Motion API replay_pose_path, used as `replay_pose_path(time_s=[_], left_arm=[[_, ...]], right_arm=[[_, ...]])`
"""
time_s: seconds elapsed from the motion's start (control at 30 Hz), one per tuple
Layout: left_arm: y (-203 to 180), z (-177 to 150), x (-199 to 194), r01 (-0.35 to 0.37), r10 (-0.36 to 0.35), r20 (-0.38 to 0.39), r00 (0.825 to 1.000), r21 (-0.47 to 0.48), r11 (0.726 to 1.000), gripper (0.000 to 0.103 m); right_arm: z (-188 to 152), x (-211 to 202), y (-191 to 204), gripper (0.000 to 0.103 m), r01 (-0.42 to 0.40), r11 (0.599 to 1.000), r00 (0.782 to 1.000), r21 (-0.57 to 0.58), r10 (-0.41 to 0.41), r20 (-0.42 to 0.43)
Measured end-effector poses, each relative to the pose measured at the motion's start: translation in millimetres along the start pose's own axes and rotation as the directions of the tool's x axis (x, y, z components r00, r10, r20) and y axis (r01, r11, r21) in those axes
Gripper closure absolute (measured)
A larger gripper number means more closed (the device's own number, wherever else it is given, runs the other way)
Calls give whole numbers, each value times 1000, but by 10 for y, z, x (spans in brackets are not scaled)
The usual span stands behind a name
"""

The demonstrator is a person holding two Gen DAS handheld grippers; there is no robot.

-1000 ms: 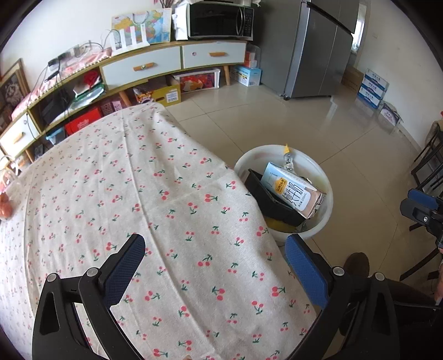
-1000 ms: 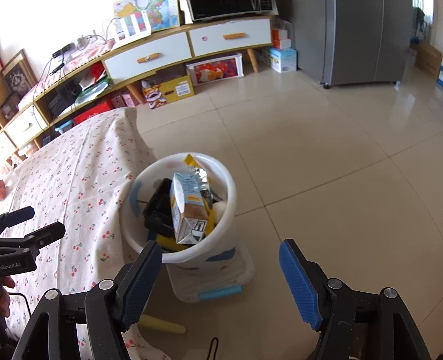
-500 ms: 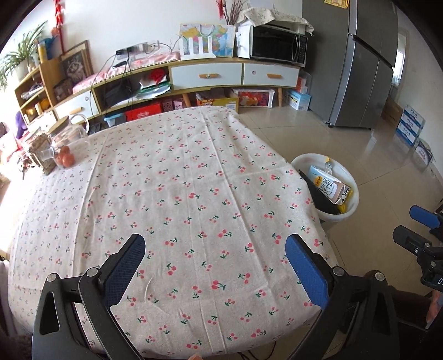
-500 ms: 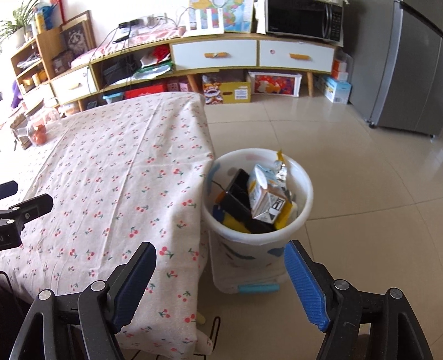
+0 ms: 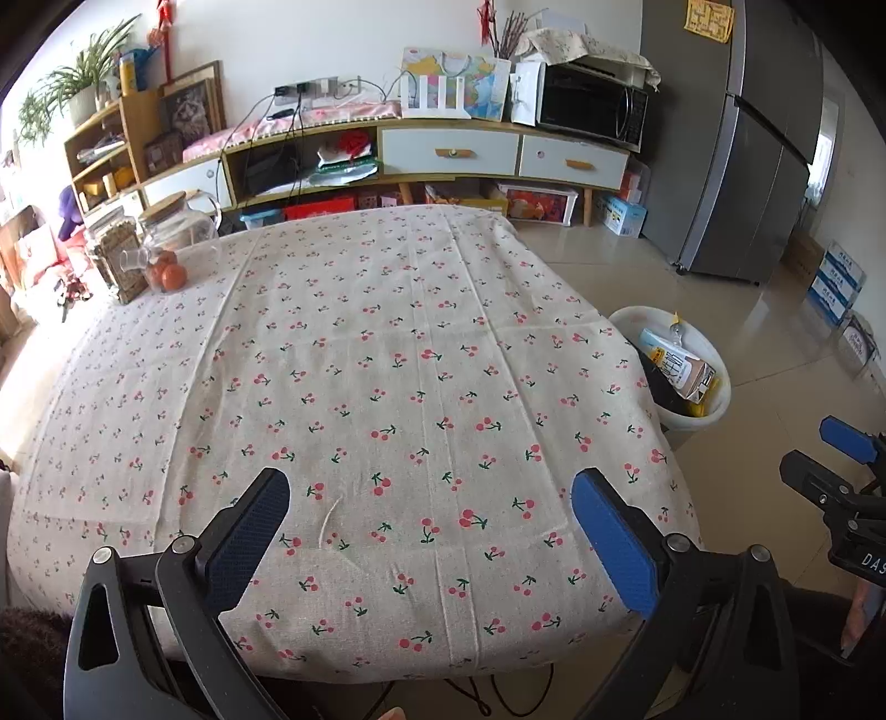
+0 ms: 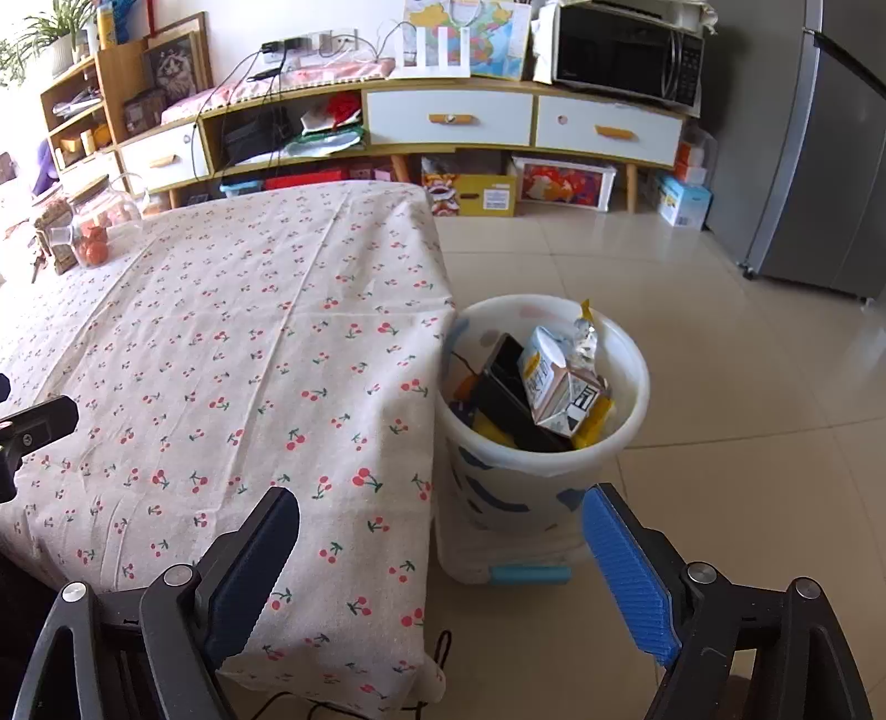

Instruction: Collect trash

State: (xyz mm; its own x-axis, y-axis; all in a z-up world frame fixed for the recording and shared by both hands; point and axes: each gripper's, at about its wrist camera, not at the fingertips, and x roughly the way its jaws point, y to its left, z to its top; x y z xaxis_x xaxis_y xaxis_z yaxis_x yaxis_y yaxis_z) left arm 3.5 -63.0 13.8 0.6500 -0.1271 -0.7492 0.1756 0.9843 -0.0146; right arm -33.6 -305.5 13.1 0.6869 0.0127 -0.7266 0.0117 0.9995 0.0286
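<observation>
Here, line by line:
Left tool (image 5: 429, 531): tilted down over the near edge of the surface (image 5: 387, 354), pads wide apart, nothing between them.
Right tool (image 6: 440, 545): tilted down past the surface's corner, above the floor (image 6: 720, 343); jaws opening, nothing between them. Its tip also shows at the right edge of the left wrist view.
Trash bin (image 6: 637, 382): white bucket on the floor, just beside the hanging cherry-print cloth (image 6: 249, 343).
Trash: a crumpled milk carton (image 6: 559, 396), a black tray (image 6: 506, 393) and yellow scraps lie inside the bin.
Surface: bare cloth in front of both tools; glass jars (image 5: 177, 232) and oranges (image 5: 169, 274) stand at the far left corner.
Around: sideboard (image 6: 443, 119) with microwave (image 6: 628, 52) along the wall, fridge (image 6: 830, 166) at right.
In the way: the cloth's corner hangs between the right tool and the bin's left side.
</observation>
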Motion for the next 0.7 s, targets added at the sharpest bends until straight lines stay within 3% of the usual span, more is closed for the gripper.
replay_pose_path(time_s=[0.7], left_arm=[[34,43,-72,17,-17,11,1000,-25,1000,0]], right_arm=[[15,0,58,16,-7,1000,1000,-1,7,12]])
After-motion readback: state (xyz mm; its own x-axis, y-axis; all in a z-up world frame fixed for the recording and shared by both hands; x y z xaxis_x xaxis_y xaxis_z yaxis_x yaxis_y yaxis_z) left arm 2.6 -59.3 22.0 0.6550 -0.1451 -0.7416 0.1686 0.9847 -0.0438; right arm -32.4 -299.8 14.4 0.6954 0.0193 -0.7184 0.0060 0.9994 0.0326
